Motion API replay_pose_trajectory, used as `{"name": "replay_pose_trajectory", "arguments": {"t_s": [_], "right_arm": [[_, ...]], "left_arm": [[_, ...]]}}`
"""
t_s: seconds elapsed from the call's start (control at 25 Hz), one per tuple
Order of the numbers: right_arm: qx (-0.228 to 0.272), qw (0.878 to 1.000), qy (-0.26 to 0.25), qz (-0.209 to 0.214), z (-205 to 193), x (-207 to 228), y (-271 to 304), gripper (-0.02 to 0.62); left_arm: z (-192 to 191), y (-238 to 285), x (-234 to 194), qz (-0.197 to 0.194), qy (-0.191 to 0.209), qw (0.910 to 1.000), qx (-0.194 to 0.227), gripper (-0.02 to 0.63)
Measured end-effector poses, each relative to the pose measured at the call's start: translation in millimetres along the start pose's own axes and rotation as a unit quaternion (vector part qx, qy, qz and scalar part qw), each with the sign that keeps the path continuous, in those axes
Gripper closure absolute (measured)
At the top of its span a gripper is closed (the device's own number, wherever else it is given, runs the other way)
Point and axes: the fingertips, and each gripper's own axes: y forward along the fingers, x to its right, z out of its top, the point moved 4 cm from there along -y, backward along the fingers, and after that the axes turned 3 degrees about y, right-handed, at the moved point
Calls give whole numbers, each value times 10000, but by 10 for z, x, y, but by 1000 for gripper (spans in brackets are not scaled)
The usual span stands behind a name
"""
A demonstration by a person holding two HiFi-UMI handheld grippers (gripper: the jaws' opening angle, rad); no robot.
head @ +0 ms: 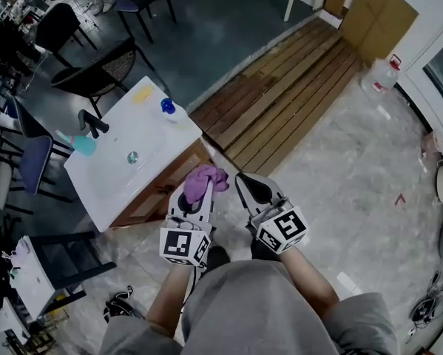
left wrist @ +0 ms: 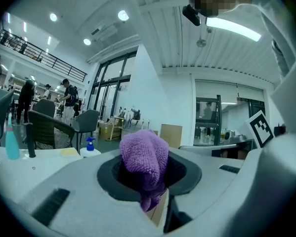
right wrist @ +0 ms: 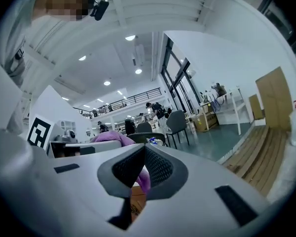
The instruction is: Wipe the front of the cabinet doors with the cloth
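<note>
A purple cloth (head: 207,179) is bunched between the jaws of my left gripper (head: 199,192), which is shut on it. In the left gripper view the cloth (left wrist: 145,158) sticks up out of the black pads and hangs a little below them. Just beyond the left gripper stands the cabinet, with its wooden doors (head: 156,196) under a white top (head: 143,135). My right gripper (head: 250,188) hangs beside the left one, clear of the cabinet, jaws shut with nothing held (right wrist: 142,174). The right gripper view shows the cloth (right wrist: 111,138) to its left.
On the white top stand a teal bottle (head: 83,145), a black tap (head: 92,123), a blue pump bottle (head: 168,106) and a yellow sponge (head: 143,93). Dark chairs (head: 95,65) stand behind. Wooden decking (head: 295,87) lies to the right, with a water jug (head: 380,75) beyond it.
</note>
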Motion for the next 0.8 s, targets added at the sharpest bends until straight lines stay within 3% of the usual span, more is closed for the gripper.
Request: {"name": "replay_pose_trajectory", "arguments": {"t_s": [0.4,0.8], "right_arm": [[411,9967,-665,213,447,-415,3,588],[439,9927,-1055,394,479,-748,168,588]], "left_arm": [[420,-364,15,54,374,9988,324,512],[539,-484,-215,195,319,9978,547,512]]}}
